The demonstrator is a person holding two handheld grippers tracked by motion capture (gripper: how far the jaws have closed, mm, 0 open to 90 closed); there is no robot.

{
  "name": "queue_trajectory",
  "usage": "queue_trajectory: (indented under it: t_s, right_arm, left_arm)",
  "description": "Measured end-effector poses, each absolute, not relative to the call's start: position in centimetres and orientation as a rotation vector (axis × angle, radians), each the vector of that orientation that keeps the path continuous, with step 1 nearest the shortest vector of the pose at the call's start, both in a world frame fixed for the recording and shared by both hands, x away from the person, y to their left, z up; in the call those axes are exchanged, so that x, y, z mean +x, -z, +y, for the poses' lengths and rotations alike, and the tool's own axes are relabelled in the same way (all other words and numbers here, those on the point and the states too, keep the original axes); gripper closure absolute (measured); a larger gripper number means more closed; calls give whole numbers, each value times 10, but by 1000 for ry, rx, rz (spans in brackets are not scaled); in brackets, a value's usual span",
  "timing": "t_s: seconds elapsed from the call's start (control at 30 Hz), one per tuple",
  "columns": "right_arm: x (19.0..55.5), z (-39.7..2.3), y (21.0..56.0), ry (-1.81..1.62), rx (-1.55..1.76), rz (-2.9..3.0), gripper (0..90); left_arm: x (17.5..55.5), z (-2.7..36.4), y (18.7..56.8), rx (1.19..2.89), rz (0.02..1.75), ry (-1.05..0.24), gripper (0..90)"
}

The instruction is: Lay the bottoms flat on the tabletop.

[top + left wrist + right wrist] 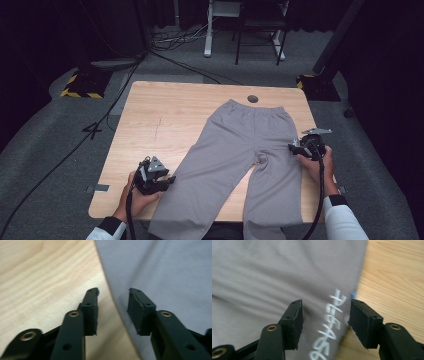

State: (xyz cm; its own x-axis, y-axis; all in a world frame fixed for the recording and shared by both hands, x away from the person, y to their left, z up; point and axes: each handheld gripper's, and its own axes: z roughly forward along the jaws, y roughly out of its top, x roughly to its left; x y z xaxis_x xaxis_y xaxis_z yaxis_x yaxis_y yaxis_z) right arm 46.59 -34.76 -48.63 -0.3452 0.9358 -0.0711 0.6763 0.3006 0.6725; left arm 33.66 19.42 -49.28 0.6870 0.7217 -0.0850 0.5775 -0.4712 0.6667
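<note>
Trousers (pixel 245 150) lengthwise on table (pixel 160 120), waistband far.

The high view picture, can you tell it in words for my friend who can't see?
Grey trousers lie flat on a wooden table, legs hanging over the near edge. A person holds the left hand-held gripper and the right hand-held gripper at the trousers' outer edges.

White illegible lettering on trousers (pixel 274 277)

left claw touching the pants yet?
Cannot tell. The left gripper view shows the left claw open, straddling the edge of the grey pants, but not whether the pads meet fabric.
</note>
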Motion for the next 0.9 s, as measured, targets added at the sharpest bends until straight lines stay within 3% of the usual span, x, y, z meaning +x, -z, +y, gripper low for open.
queue_trajectory:
  t_s: [0.2, 0.37, 0.47, 0.63, 0.77, 0.9]
  right_arm:
    - [452, -364, 471, -782, 1450, 2058, 398]
    - [456, -361, 484, -754, 1491, 2128, 383]
    - [462, -353, 488, -789, 1485, 2155, 407]
    - [481, -332, 487, -807, 1432, 2176, 533]
    - [500, -310, 488, -824, 1398, 2192, 632]
    - [518, -275, 485, -774, 1354, 2231, 632]
  left_arm:
    - [340, 156, 484, 2216, 808, -237, 410]
    - [348, 98, 484, 2296, 627, -205, 324]
    - [356, 69, 485, 2306, 576, -165, 301]
    - [371, 40, 497, 2302, 570, -85, 301]
    - [362, 31, 497, 2306, 536, -57, 309]
    - [338, 23, 498, 2302, 501, -34, 308]
